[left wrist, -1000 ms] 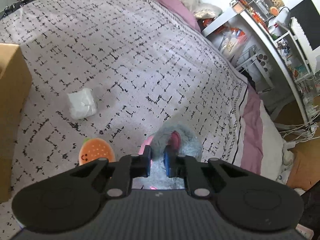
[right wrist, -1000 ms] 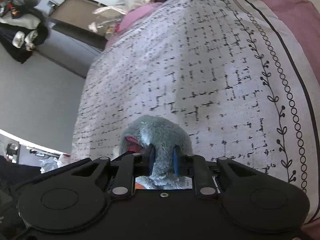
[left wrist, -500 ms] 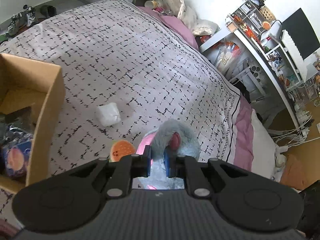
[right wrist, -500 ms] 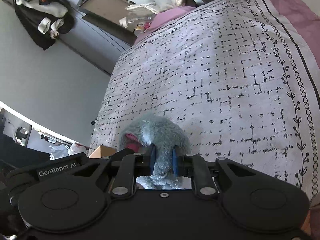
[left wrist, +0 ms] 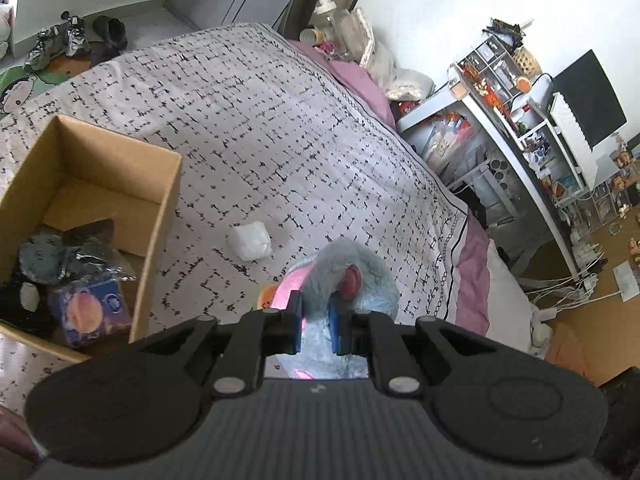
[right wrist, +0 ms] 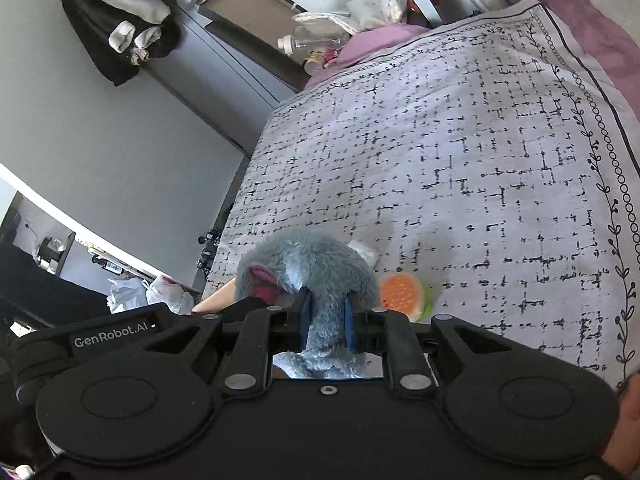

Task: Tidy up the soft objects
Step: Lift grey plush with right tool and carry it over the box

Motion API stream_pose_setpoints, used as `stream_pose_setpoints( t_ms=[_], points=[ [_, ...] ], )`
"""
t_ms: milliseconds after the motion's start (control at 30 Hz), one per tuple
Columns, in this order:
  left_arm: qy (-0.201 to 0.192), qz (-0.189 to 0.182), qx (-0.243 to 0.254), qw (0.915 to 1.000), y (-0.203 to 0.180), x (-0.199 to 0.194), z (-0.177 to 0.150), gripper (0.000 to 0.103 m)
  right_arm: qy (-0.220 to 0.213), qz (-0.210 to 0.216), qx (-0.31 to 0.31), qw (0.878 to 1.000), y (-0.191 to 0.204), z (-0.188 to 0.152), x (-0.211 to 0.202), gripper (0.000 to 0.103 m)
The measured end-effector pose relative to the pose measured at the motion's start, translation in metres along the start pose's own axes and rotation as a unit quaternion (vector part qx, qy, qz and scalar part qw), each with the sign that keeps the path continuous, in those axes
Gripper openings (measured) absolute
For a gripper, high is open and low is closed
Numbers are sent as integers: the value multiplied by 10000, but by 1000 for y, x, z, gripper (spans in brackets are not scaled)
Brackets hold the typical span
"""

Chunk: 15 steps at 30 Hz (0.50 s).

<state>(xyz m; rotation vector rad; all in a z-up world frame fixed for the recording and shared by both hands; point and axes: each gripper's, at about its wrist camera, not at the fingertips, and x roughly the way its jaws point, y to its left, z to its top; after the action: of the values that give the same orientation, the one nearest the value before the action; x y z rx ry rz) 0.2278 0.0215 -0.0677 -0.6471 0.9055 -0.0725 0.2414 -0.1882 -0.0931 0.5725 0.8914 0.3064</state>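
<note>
A grey furry plush toy [left wrist: 360, 276] with pink parts is held up over the bed by both grippers. My left gripper [left wrist: 316, 322] is shut on it. My right gripper [right wrist: 326, 322] is shut on it too, and the plush [right wrist: 308, 260] bulges above the fingers. The other gripper's body [right wrist: 112, 340] shows at the left of the right wrist view. An open cardboard box [left wrist: 160, 208] sits on the bed at the left, with several soft items inside. An orange burger-shaped toy [right wrist: 402, 292] and a white soft bundle [left wrist: 250, 240] lie on the bedspread below.
The bedspread [left wrist: 280, 140] is white with black dashes, with a pink sheet at its edge. A cluttered desk and shelves [left wrist: 520, 128] stand right of the bed. Shoes [left wrist: 72, 40] lie on the floor beyond. A grey cabinet with clothes [right wrist: 132, 28] stands by the wall.
Both grippers have lifted the plush higher above the bed. The box and its contents have come into the left view, and the burger toy now shows in the right view.
</note>
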Motion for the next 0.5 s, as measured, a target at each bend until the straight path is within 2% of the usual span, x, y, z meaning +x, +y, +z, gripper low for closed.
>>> stream_pose_setpoints(
  t_ms=[500],
  points=[
    [-190, -230, -64, 9995, 29, -31, 17, 12, -220, -170, -182, 9994, 51, -9, 0, 17]
  ],
)
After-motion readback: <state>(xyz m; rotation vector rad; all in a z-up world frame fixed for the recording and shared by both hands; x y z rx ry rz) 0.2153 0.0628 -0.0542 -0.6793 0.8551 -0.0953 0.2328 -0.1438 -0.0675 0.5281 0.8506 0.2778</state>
